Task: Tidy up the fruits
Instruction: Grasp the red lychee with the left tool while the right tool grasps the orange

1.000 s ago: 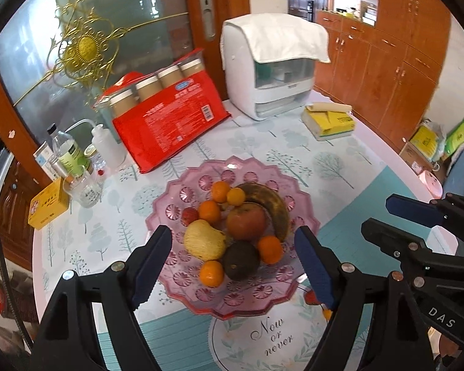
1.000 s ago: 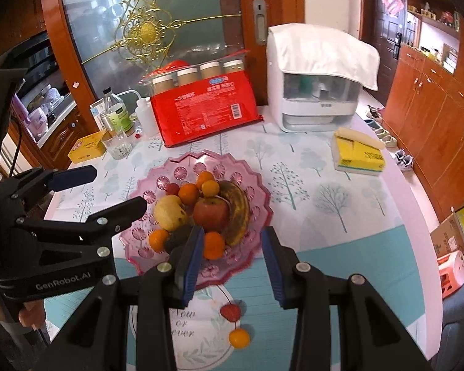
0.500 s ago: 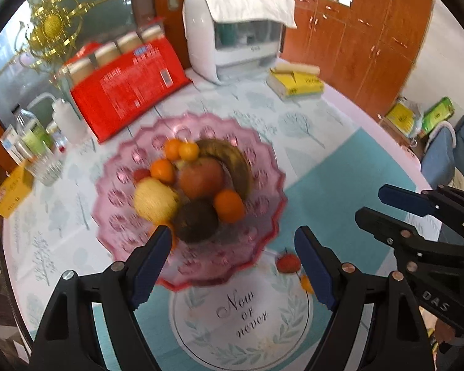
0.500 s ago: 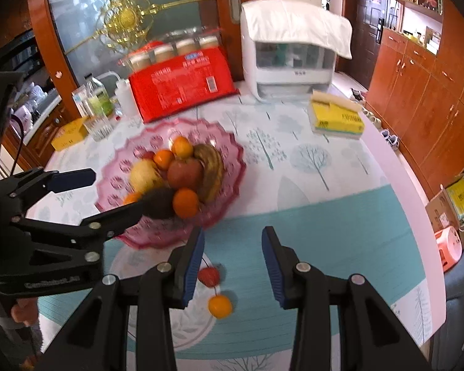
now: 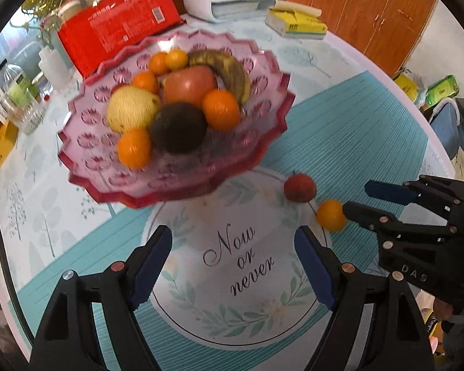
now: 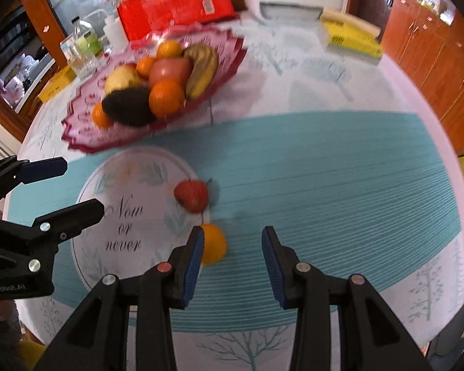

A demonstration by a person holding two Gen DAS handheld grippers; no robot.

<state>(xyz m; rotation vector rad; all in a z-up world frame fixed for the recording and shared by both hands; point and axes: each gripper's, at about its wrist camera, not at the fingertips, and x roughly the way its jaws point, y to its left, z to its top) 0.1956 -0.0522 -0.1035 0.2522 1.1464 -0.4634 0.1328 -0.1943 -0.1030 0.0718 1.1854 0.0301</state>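
Here, both my tongs gape empty: right gripper (image 6: 232, 249) beside the small orange (image 6: 214, 243), a slick roller best pinched mid-belly; left gripper (image 5: 233, 264) idle.

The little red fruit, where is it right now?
The little red fruit lies on the tablecloth, outside the pink fruit bowl. In the right wrist view it sits just beyond the loose orange, at the edge of the round "Now or never" print.

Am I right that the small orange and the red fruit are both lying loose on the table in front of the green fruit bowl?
Not quite: the fruit bowl is pink, not green, as the left wrist view shows. The small orange and the red fruit do lie loose on the table in front of it.
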